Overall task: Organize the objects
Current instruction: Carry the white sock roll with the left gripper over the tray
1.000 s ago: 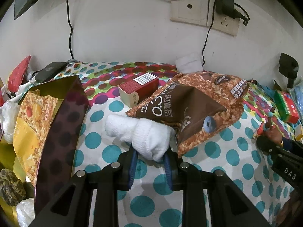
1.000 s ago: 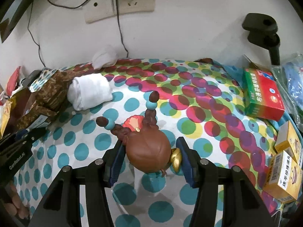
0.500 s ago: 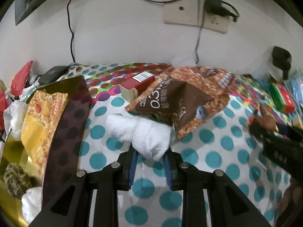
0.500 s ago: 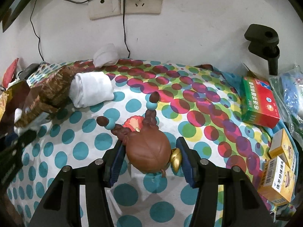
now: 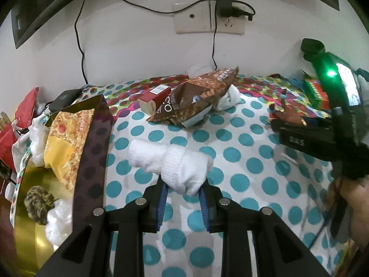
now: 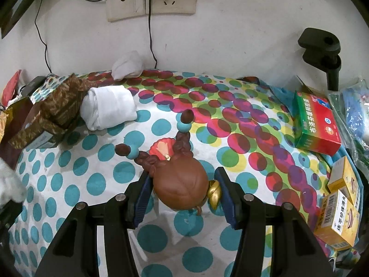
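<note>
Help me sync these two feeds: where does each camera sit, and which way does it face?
Left wrist: on the left gripper, facing the wall sockets; its fingers pinch a white rolled sock; the right gripper shows at right.
Right wrist: on the right gripper, facing the same wall; its fingers clamp a brown figurine.
Shared: the brown snack bag and a second white sock roll.

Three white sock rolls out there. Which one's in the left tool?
The sock roll nearest the gold tray, clamped in the left tool. The others lie free: one against the brown snack bag, one by the wall.
</note>
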### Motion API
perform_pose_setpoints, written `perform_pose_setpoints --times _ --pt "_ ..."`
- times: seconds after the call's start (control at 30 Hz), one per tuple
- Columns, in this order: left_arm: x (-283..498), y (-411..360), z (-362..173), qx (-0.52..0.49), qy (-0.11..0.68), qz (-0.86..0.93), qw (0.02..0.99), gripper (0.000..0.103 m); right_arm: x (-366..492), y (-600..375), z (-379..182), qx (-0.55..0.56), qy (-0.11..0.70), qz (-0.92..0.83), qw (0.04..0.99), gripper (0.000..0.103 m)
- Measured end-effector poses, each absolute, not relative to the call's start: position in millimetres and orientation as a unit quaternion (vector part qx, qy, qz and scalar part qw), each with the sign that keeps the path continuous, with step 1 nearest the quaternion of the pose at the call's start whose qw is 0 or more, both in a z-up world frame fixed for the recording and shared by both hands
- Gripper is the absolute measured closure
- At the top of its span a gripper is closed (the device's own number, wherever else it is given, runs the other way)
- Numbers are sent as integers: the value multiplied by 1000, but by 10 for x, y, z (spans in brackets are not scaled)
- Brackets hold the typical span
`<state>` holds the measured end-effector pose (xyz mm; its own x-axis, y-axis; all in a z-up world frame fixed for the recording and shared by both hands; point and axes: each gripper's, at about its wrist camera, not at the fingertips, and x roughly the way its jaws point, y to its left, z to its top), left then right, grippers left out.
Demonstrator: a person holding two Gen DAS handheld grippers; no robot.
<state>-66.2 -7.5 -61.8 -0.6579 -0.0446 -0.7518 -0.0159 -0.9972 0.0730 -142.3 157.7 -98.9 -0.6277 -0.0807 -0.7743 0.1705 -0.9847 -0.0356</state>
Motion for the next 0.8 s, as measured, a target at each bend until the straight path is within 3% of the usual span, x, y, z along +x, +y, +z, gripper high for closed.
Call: perform_pose_setpoints --times 0.43,0.8 --pt "-340 -584 -118 399 -27 -916 27 77 -1453 1622 -999 430 55 -899 68 52" --pt "-288 -1757 225 403 33 -910 92 77 -1453 1613 -1004 430 53 -899 68 52"
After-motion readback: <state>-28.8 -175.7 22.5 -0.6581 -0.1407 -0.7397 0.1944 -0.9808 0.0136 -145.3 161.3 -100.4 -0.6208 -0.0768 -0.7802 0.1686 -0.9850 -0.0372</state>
